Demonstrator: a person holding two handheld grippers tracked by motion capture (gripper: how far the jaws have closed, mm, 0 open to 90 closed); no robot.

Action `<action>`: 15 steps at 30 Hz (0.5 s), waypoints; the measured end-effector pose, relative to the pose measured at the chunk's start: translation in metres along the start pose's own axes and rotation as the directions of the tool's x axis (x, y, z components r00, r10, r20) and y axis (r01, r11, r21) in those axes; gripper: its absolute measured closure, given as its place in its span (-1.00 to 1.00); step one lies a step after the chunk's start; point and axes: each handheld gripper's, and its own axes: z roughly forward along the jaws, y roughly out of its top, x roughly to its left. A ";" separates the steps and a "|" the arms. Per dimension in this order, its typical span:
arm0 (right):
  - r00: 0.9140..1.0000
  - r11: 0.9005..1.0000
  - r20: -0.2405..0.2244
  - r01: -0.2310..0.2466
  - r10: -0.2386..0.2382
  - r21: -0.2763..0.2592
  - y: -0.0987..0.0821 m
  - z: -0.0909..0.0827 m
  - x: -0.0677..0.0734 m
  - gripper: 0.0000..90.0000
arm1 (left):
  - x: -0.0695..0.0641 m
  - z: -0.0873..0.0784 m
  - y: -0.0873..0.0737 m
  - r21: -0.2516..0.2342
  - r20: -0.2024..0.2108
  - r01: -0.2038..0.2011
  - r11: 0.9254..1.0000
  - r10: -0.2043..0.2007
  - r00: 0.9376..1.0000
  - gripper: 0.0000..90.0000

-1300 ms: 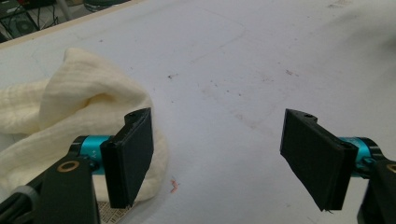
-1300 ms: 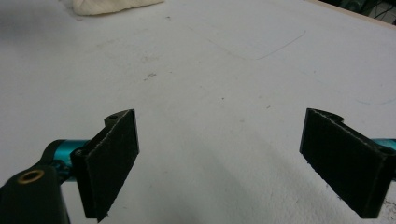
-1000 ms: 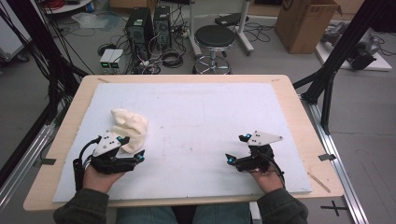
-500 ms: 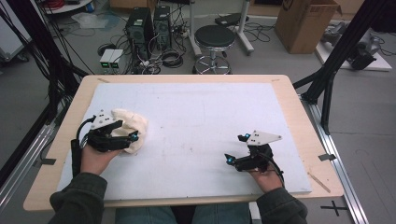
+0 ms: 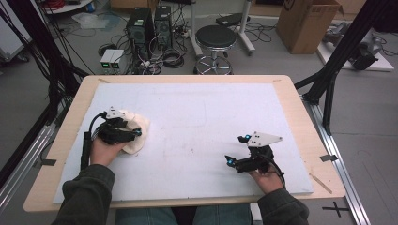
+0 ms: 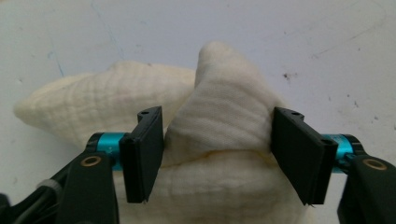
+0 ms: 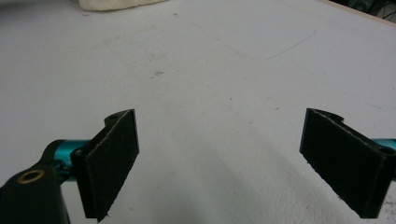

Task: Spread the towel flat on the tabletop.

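Observation:
A crumpled cream cloth (image 5: 134, 146) lies on the left part of the white mat (image 5: 202, 112). My left gripper (image 5: 137, 133) rests on top of it. In the left gripper view a raised fold of the cloth (image 6: 219, 107) stands between the jaws of the left gripper (image 6: 217, 140); the jaws have just been closing and both pads touch the fold's sides. My right gripper (image 5: 234, 150) sits low over the bare mat at the right front, and the right gripper (image 7: 219, 154) has its jaws wide apart with nothing between them. An edge of the cloth (image 7: 116, 3) shows far off.
The mat covers most of a wooden table (image 5: 305, 122). A thin wooden stick (image 5: 320, 183) lies at the table's front right edge. Beyond the table stand a stool (image 5: 216, 37), computer cases and a cardboard box (image 5: 307, 18) on the floor.
My left hand has moved away from the front edge, up over the cloth, and now covers part of it. The right hand has stayed where it was.

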 end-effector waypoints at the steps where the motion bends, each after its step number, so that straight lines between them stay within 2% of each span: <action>1: 1.000 1.000 0.000 0.000 0.000 0.000 0.000 0.000 0.000 -0.75 | 0.001 0.003 -0.001 0.016 -0.004 -0.003 1.000 0.003 1.000 -0.17; 4: 1.000 1.000 0.000 0.001 -0.001 -0.005 0.000 0.000 0.000 -0.75 | 0.003 0.008 -0.002 0.039 0.000 -0.002 0.999 0.002 1.000 -0.09; 8: 1.000 1.000 -0.001 -0.001 0.001 -0.003 0.000 -0.001 0.000 -0.75 | 0.004 0.015 -0.005 0.069 -0.013 -0.008 0.998 0.009 1.000 0.12; 11: 1.000 1.000 -0.003 0.003 -0.003 -0.002 0.000 -0.001 0.001 -0.75 | 0.005 0.017 -0.008 0.064 -0.007 0.009 0.998 -0.009 1.000 0.25; 15: 1.000 1.000 -0.004 -0.004 0.004 0.003 -0.001 -0.001 0.001 -0.75 | 0.006 0.017 -0.009 0.070 -0.010 -0.013 0.997 0.013 1.000 0.35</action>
